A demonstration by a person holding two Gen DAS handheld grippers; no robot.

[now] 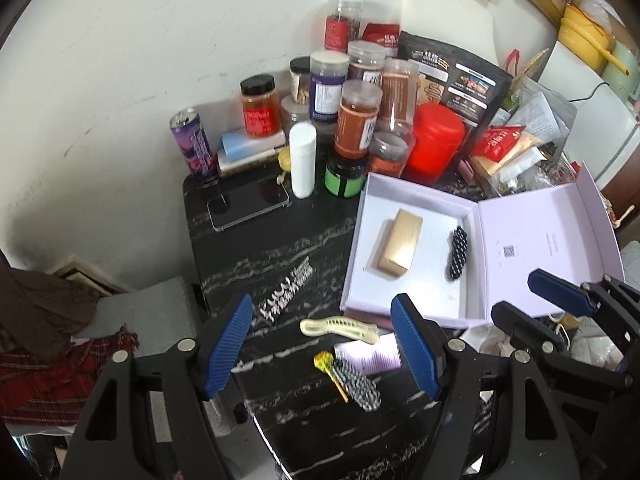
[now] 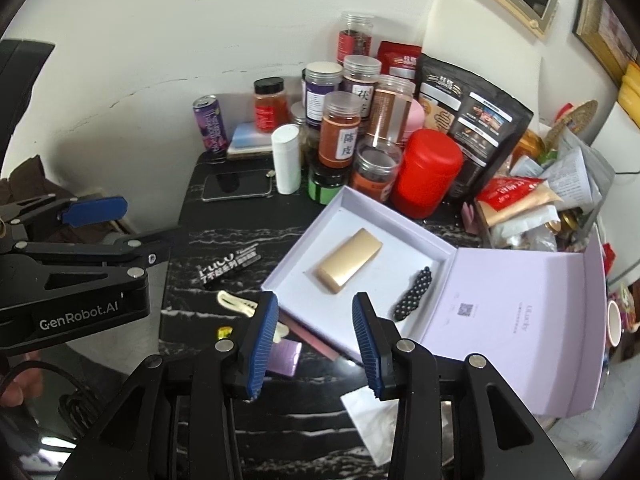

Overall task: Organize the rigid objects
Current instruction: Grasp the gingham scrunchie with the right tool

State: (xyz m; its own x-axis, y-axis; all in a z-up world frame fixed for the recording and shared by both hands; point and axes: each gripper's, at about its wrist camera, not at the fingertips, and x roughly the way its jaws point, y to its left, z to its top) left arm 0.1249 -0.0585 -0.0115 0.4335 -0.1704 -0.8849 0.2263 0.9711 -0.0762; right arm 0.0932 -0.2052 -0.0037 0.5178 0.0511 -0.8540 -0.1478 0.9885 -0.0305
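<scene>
Black marble tabletop (image 1: 280, 248) against a white wall, jars (image 1: 356, 120) crowding its back; my left gripper (image 1: 328, 344) gapes over a cream clip (image 1: 340, 326) and checkered clip (image 1: 356, 384); my right gripper (image 2: 316, 344) gapes empty before the lilac box (image 2: 408, 224) holding a gold bar (image 2: 350, 260).

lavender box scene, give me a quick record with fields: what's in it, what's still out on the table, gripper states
box: lavender box, lid open, on black marble table
inside: gold bar-shaped case; black dotted hair clip
still out: cream hair clip; checkered hair clip; yellow-wrapped lollipop; black labelled box
left gripper: open, empty, above the loose clips
right gripper: open, empty, at the box's near edge
</scene>
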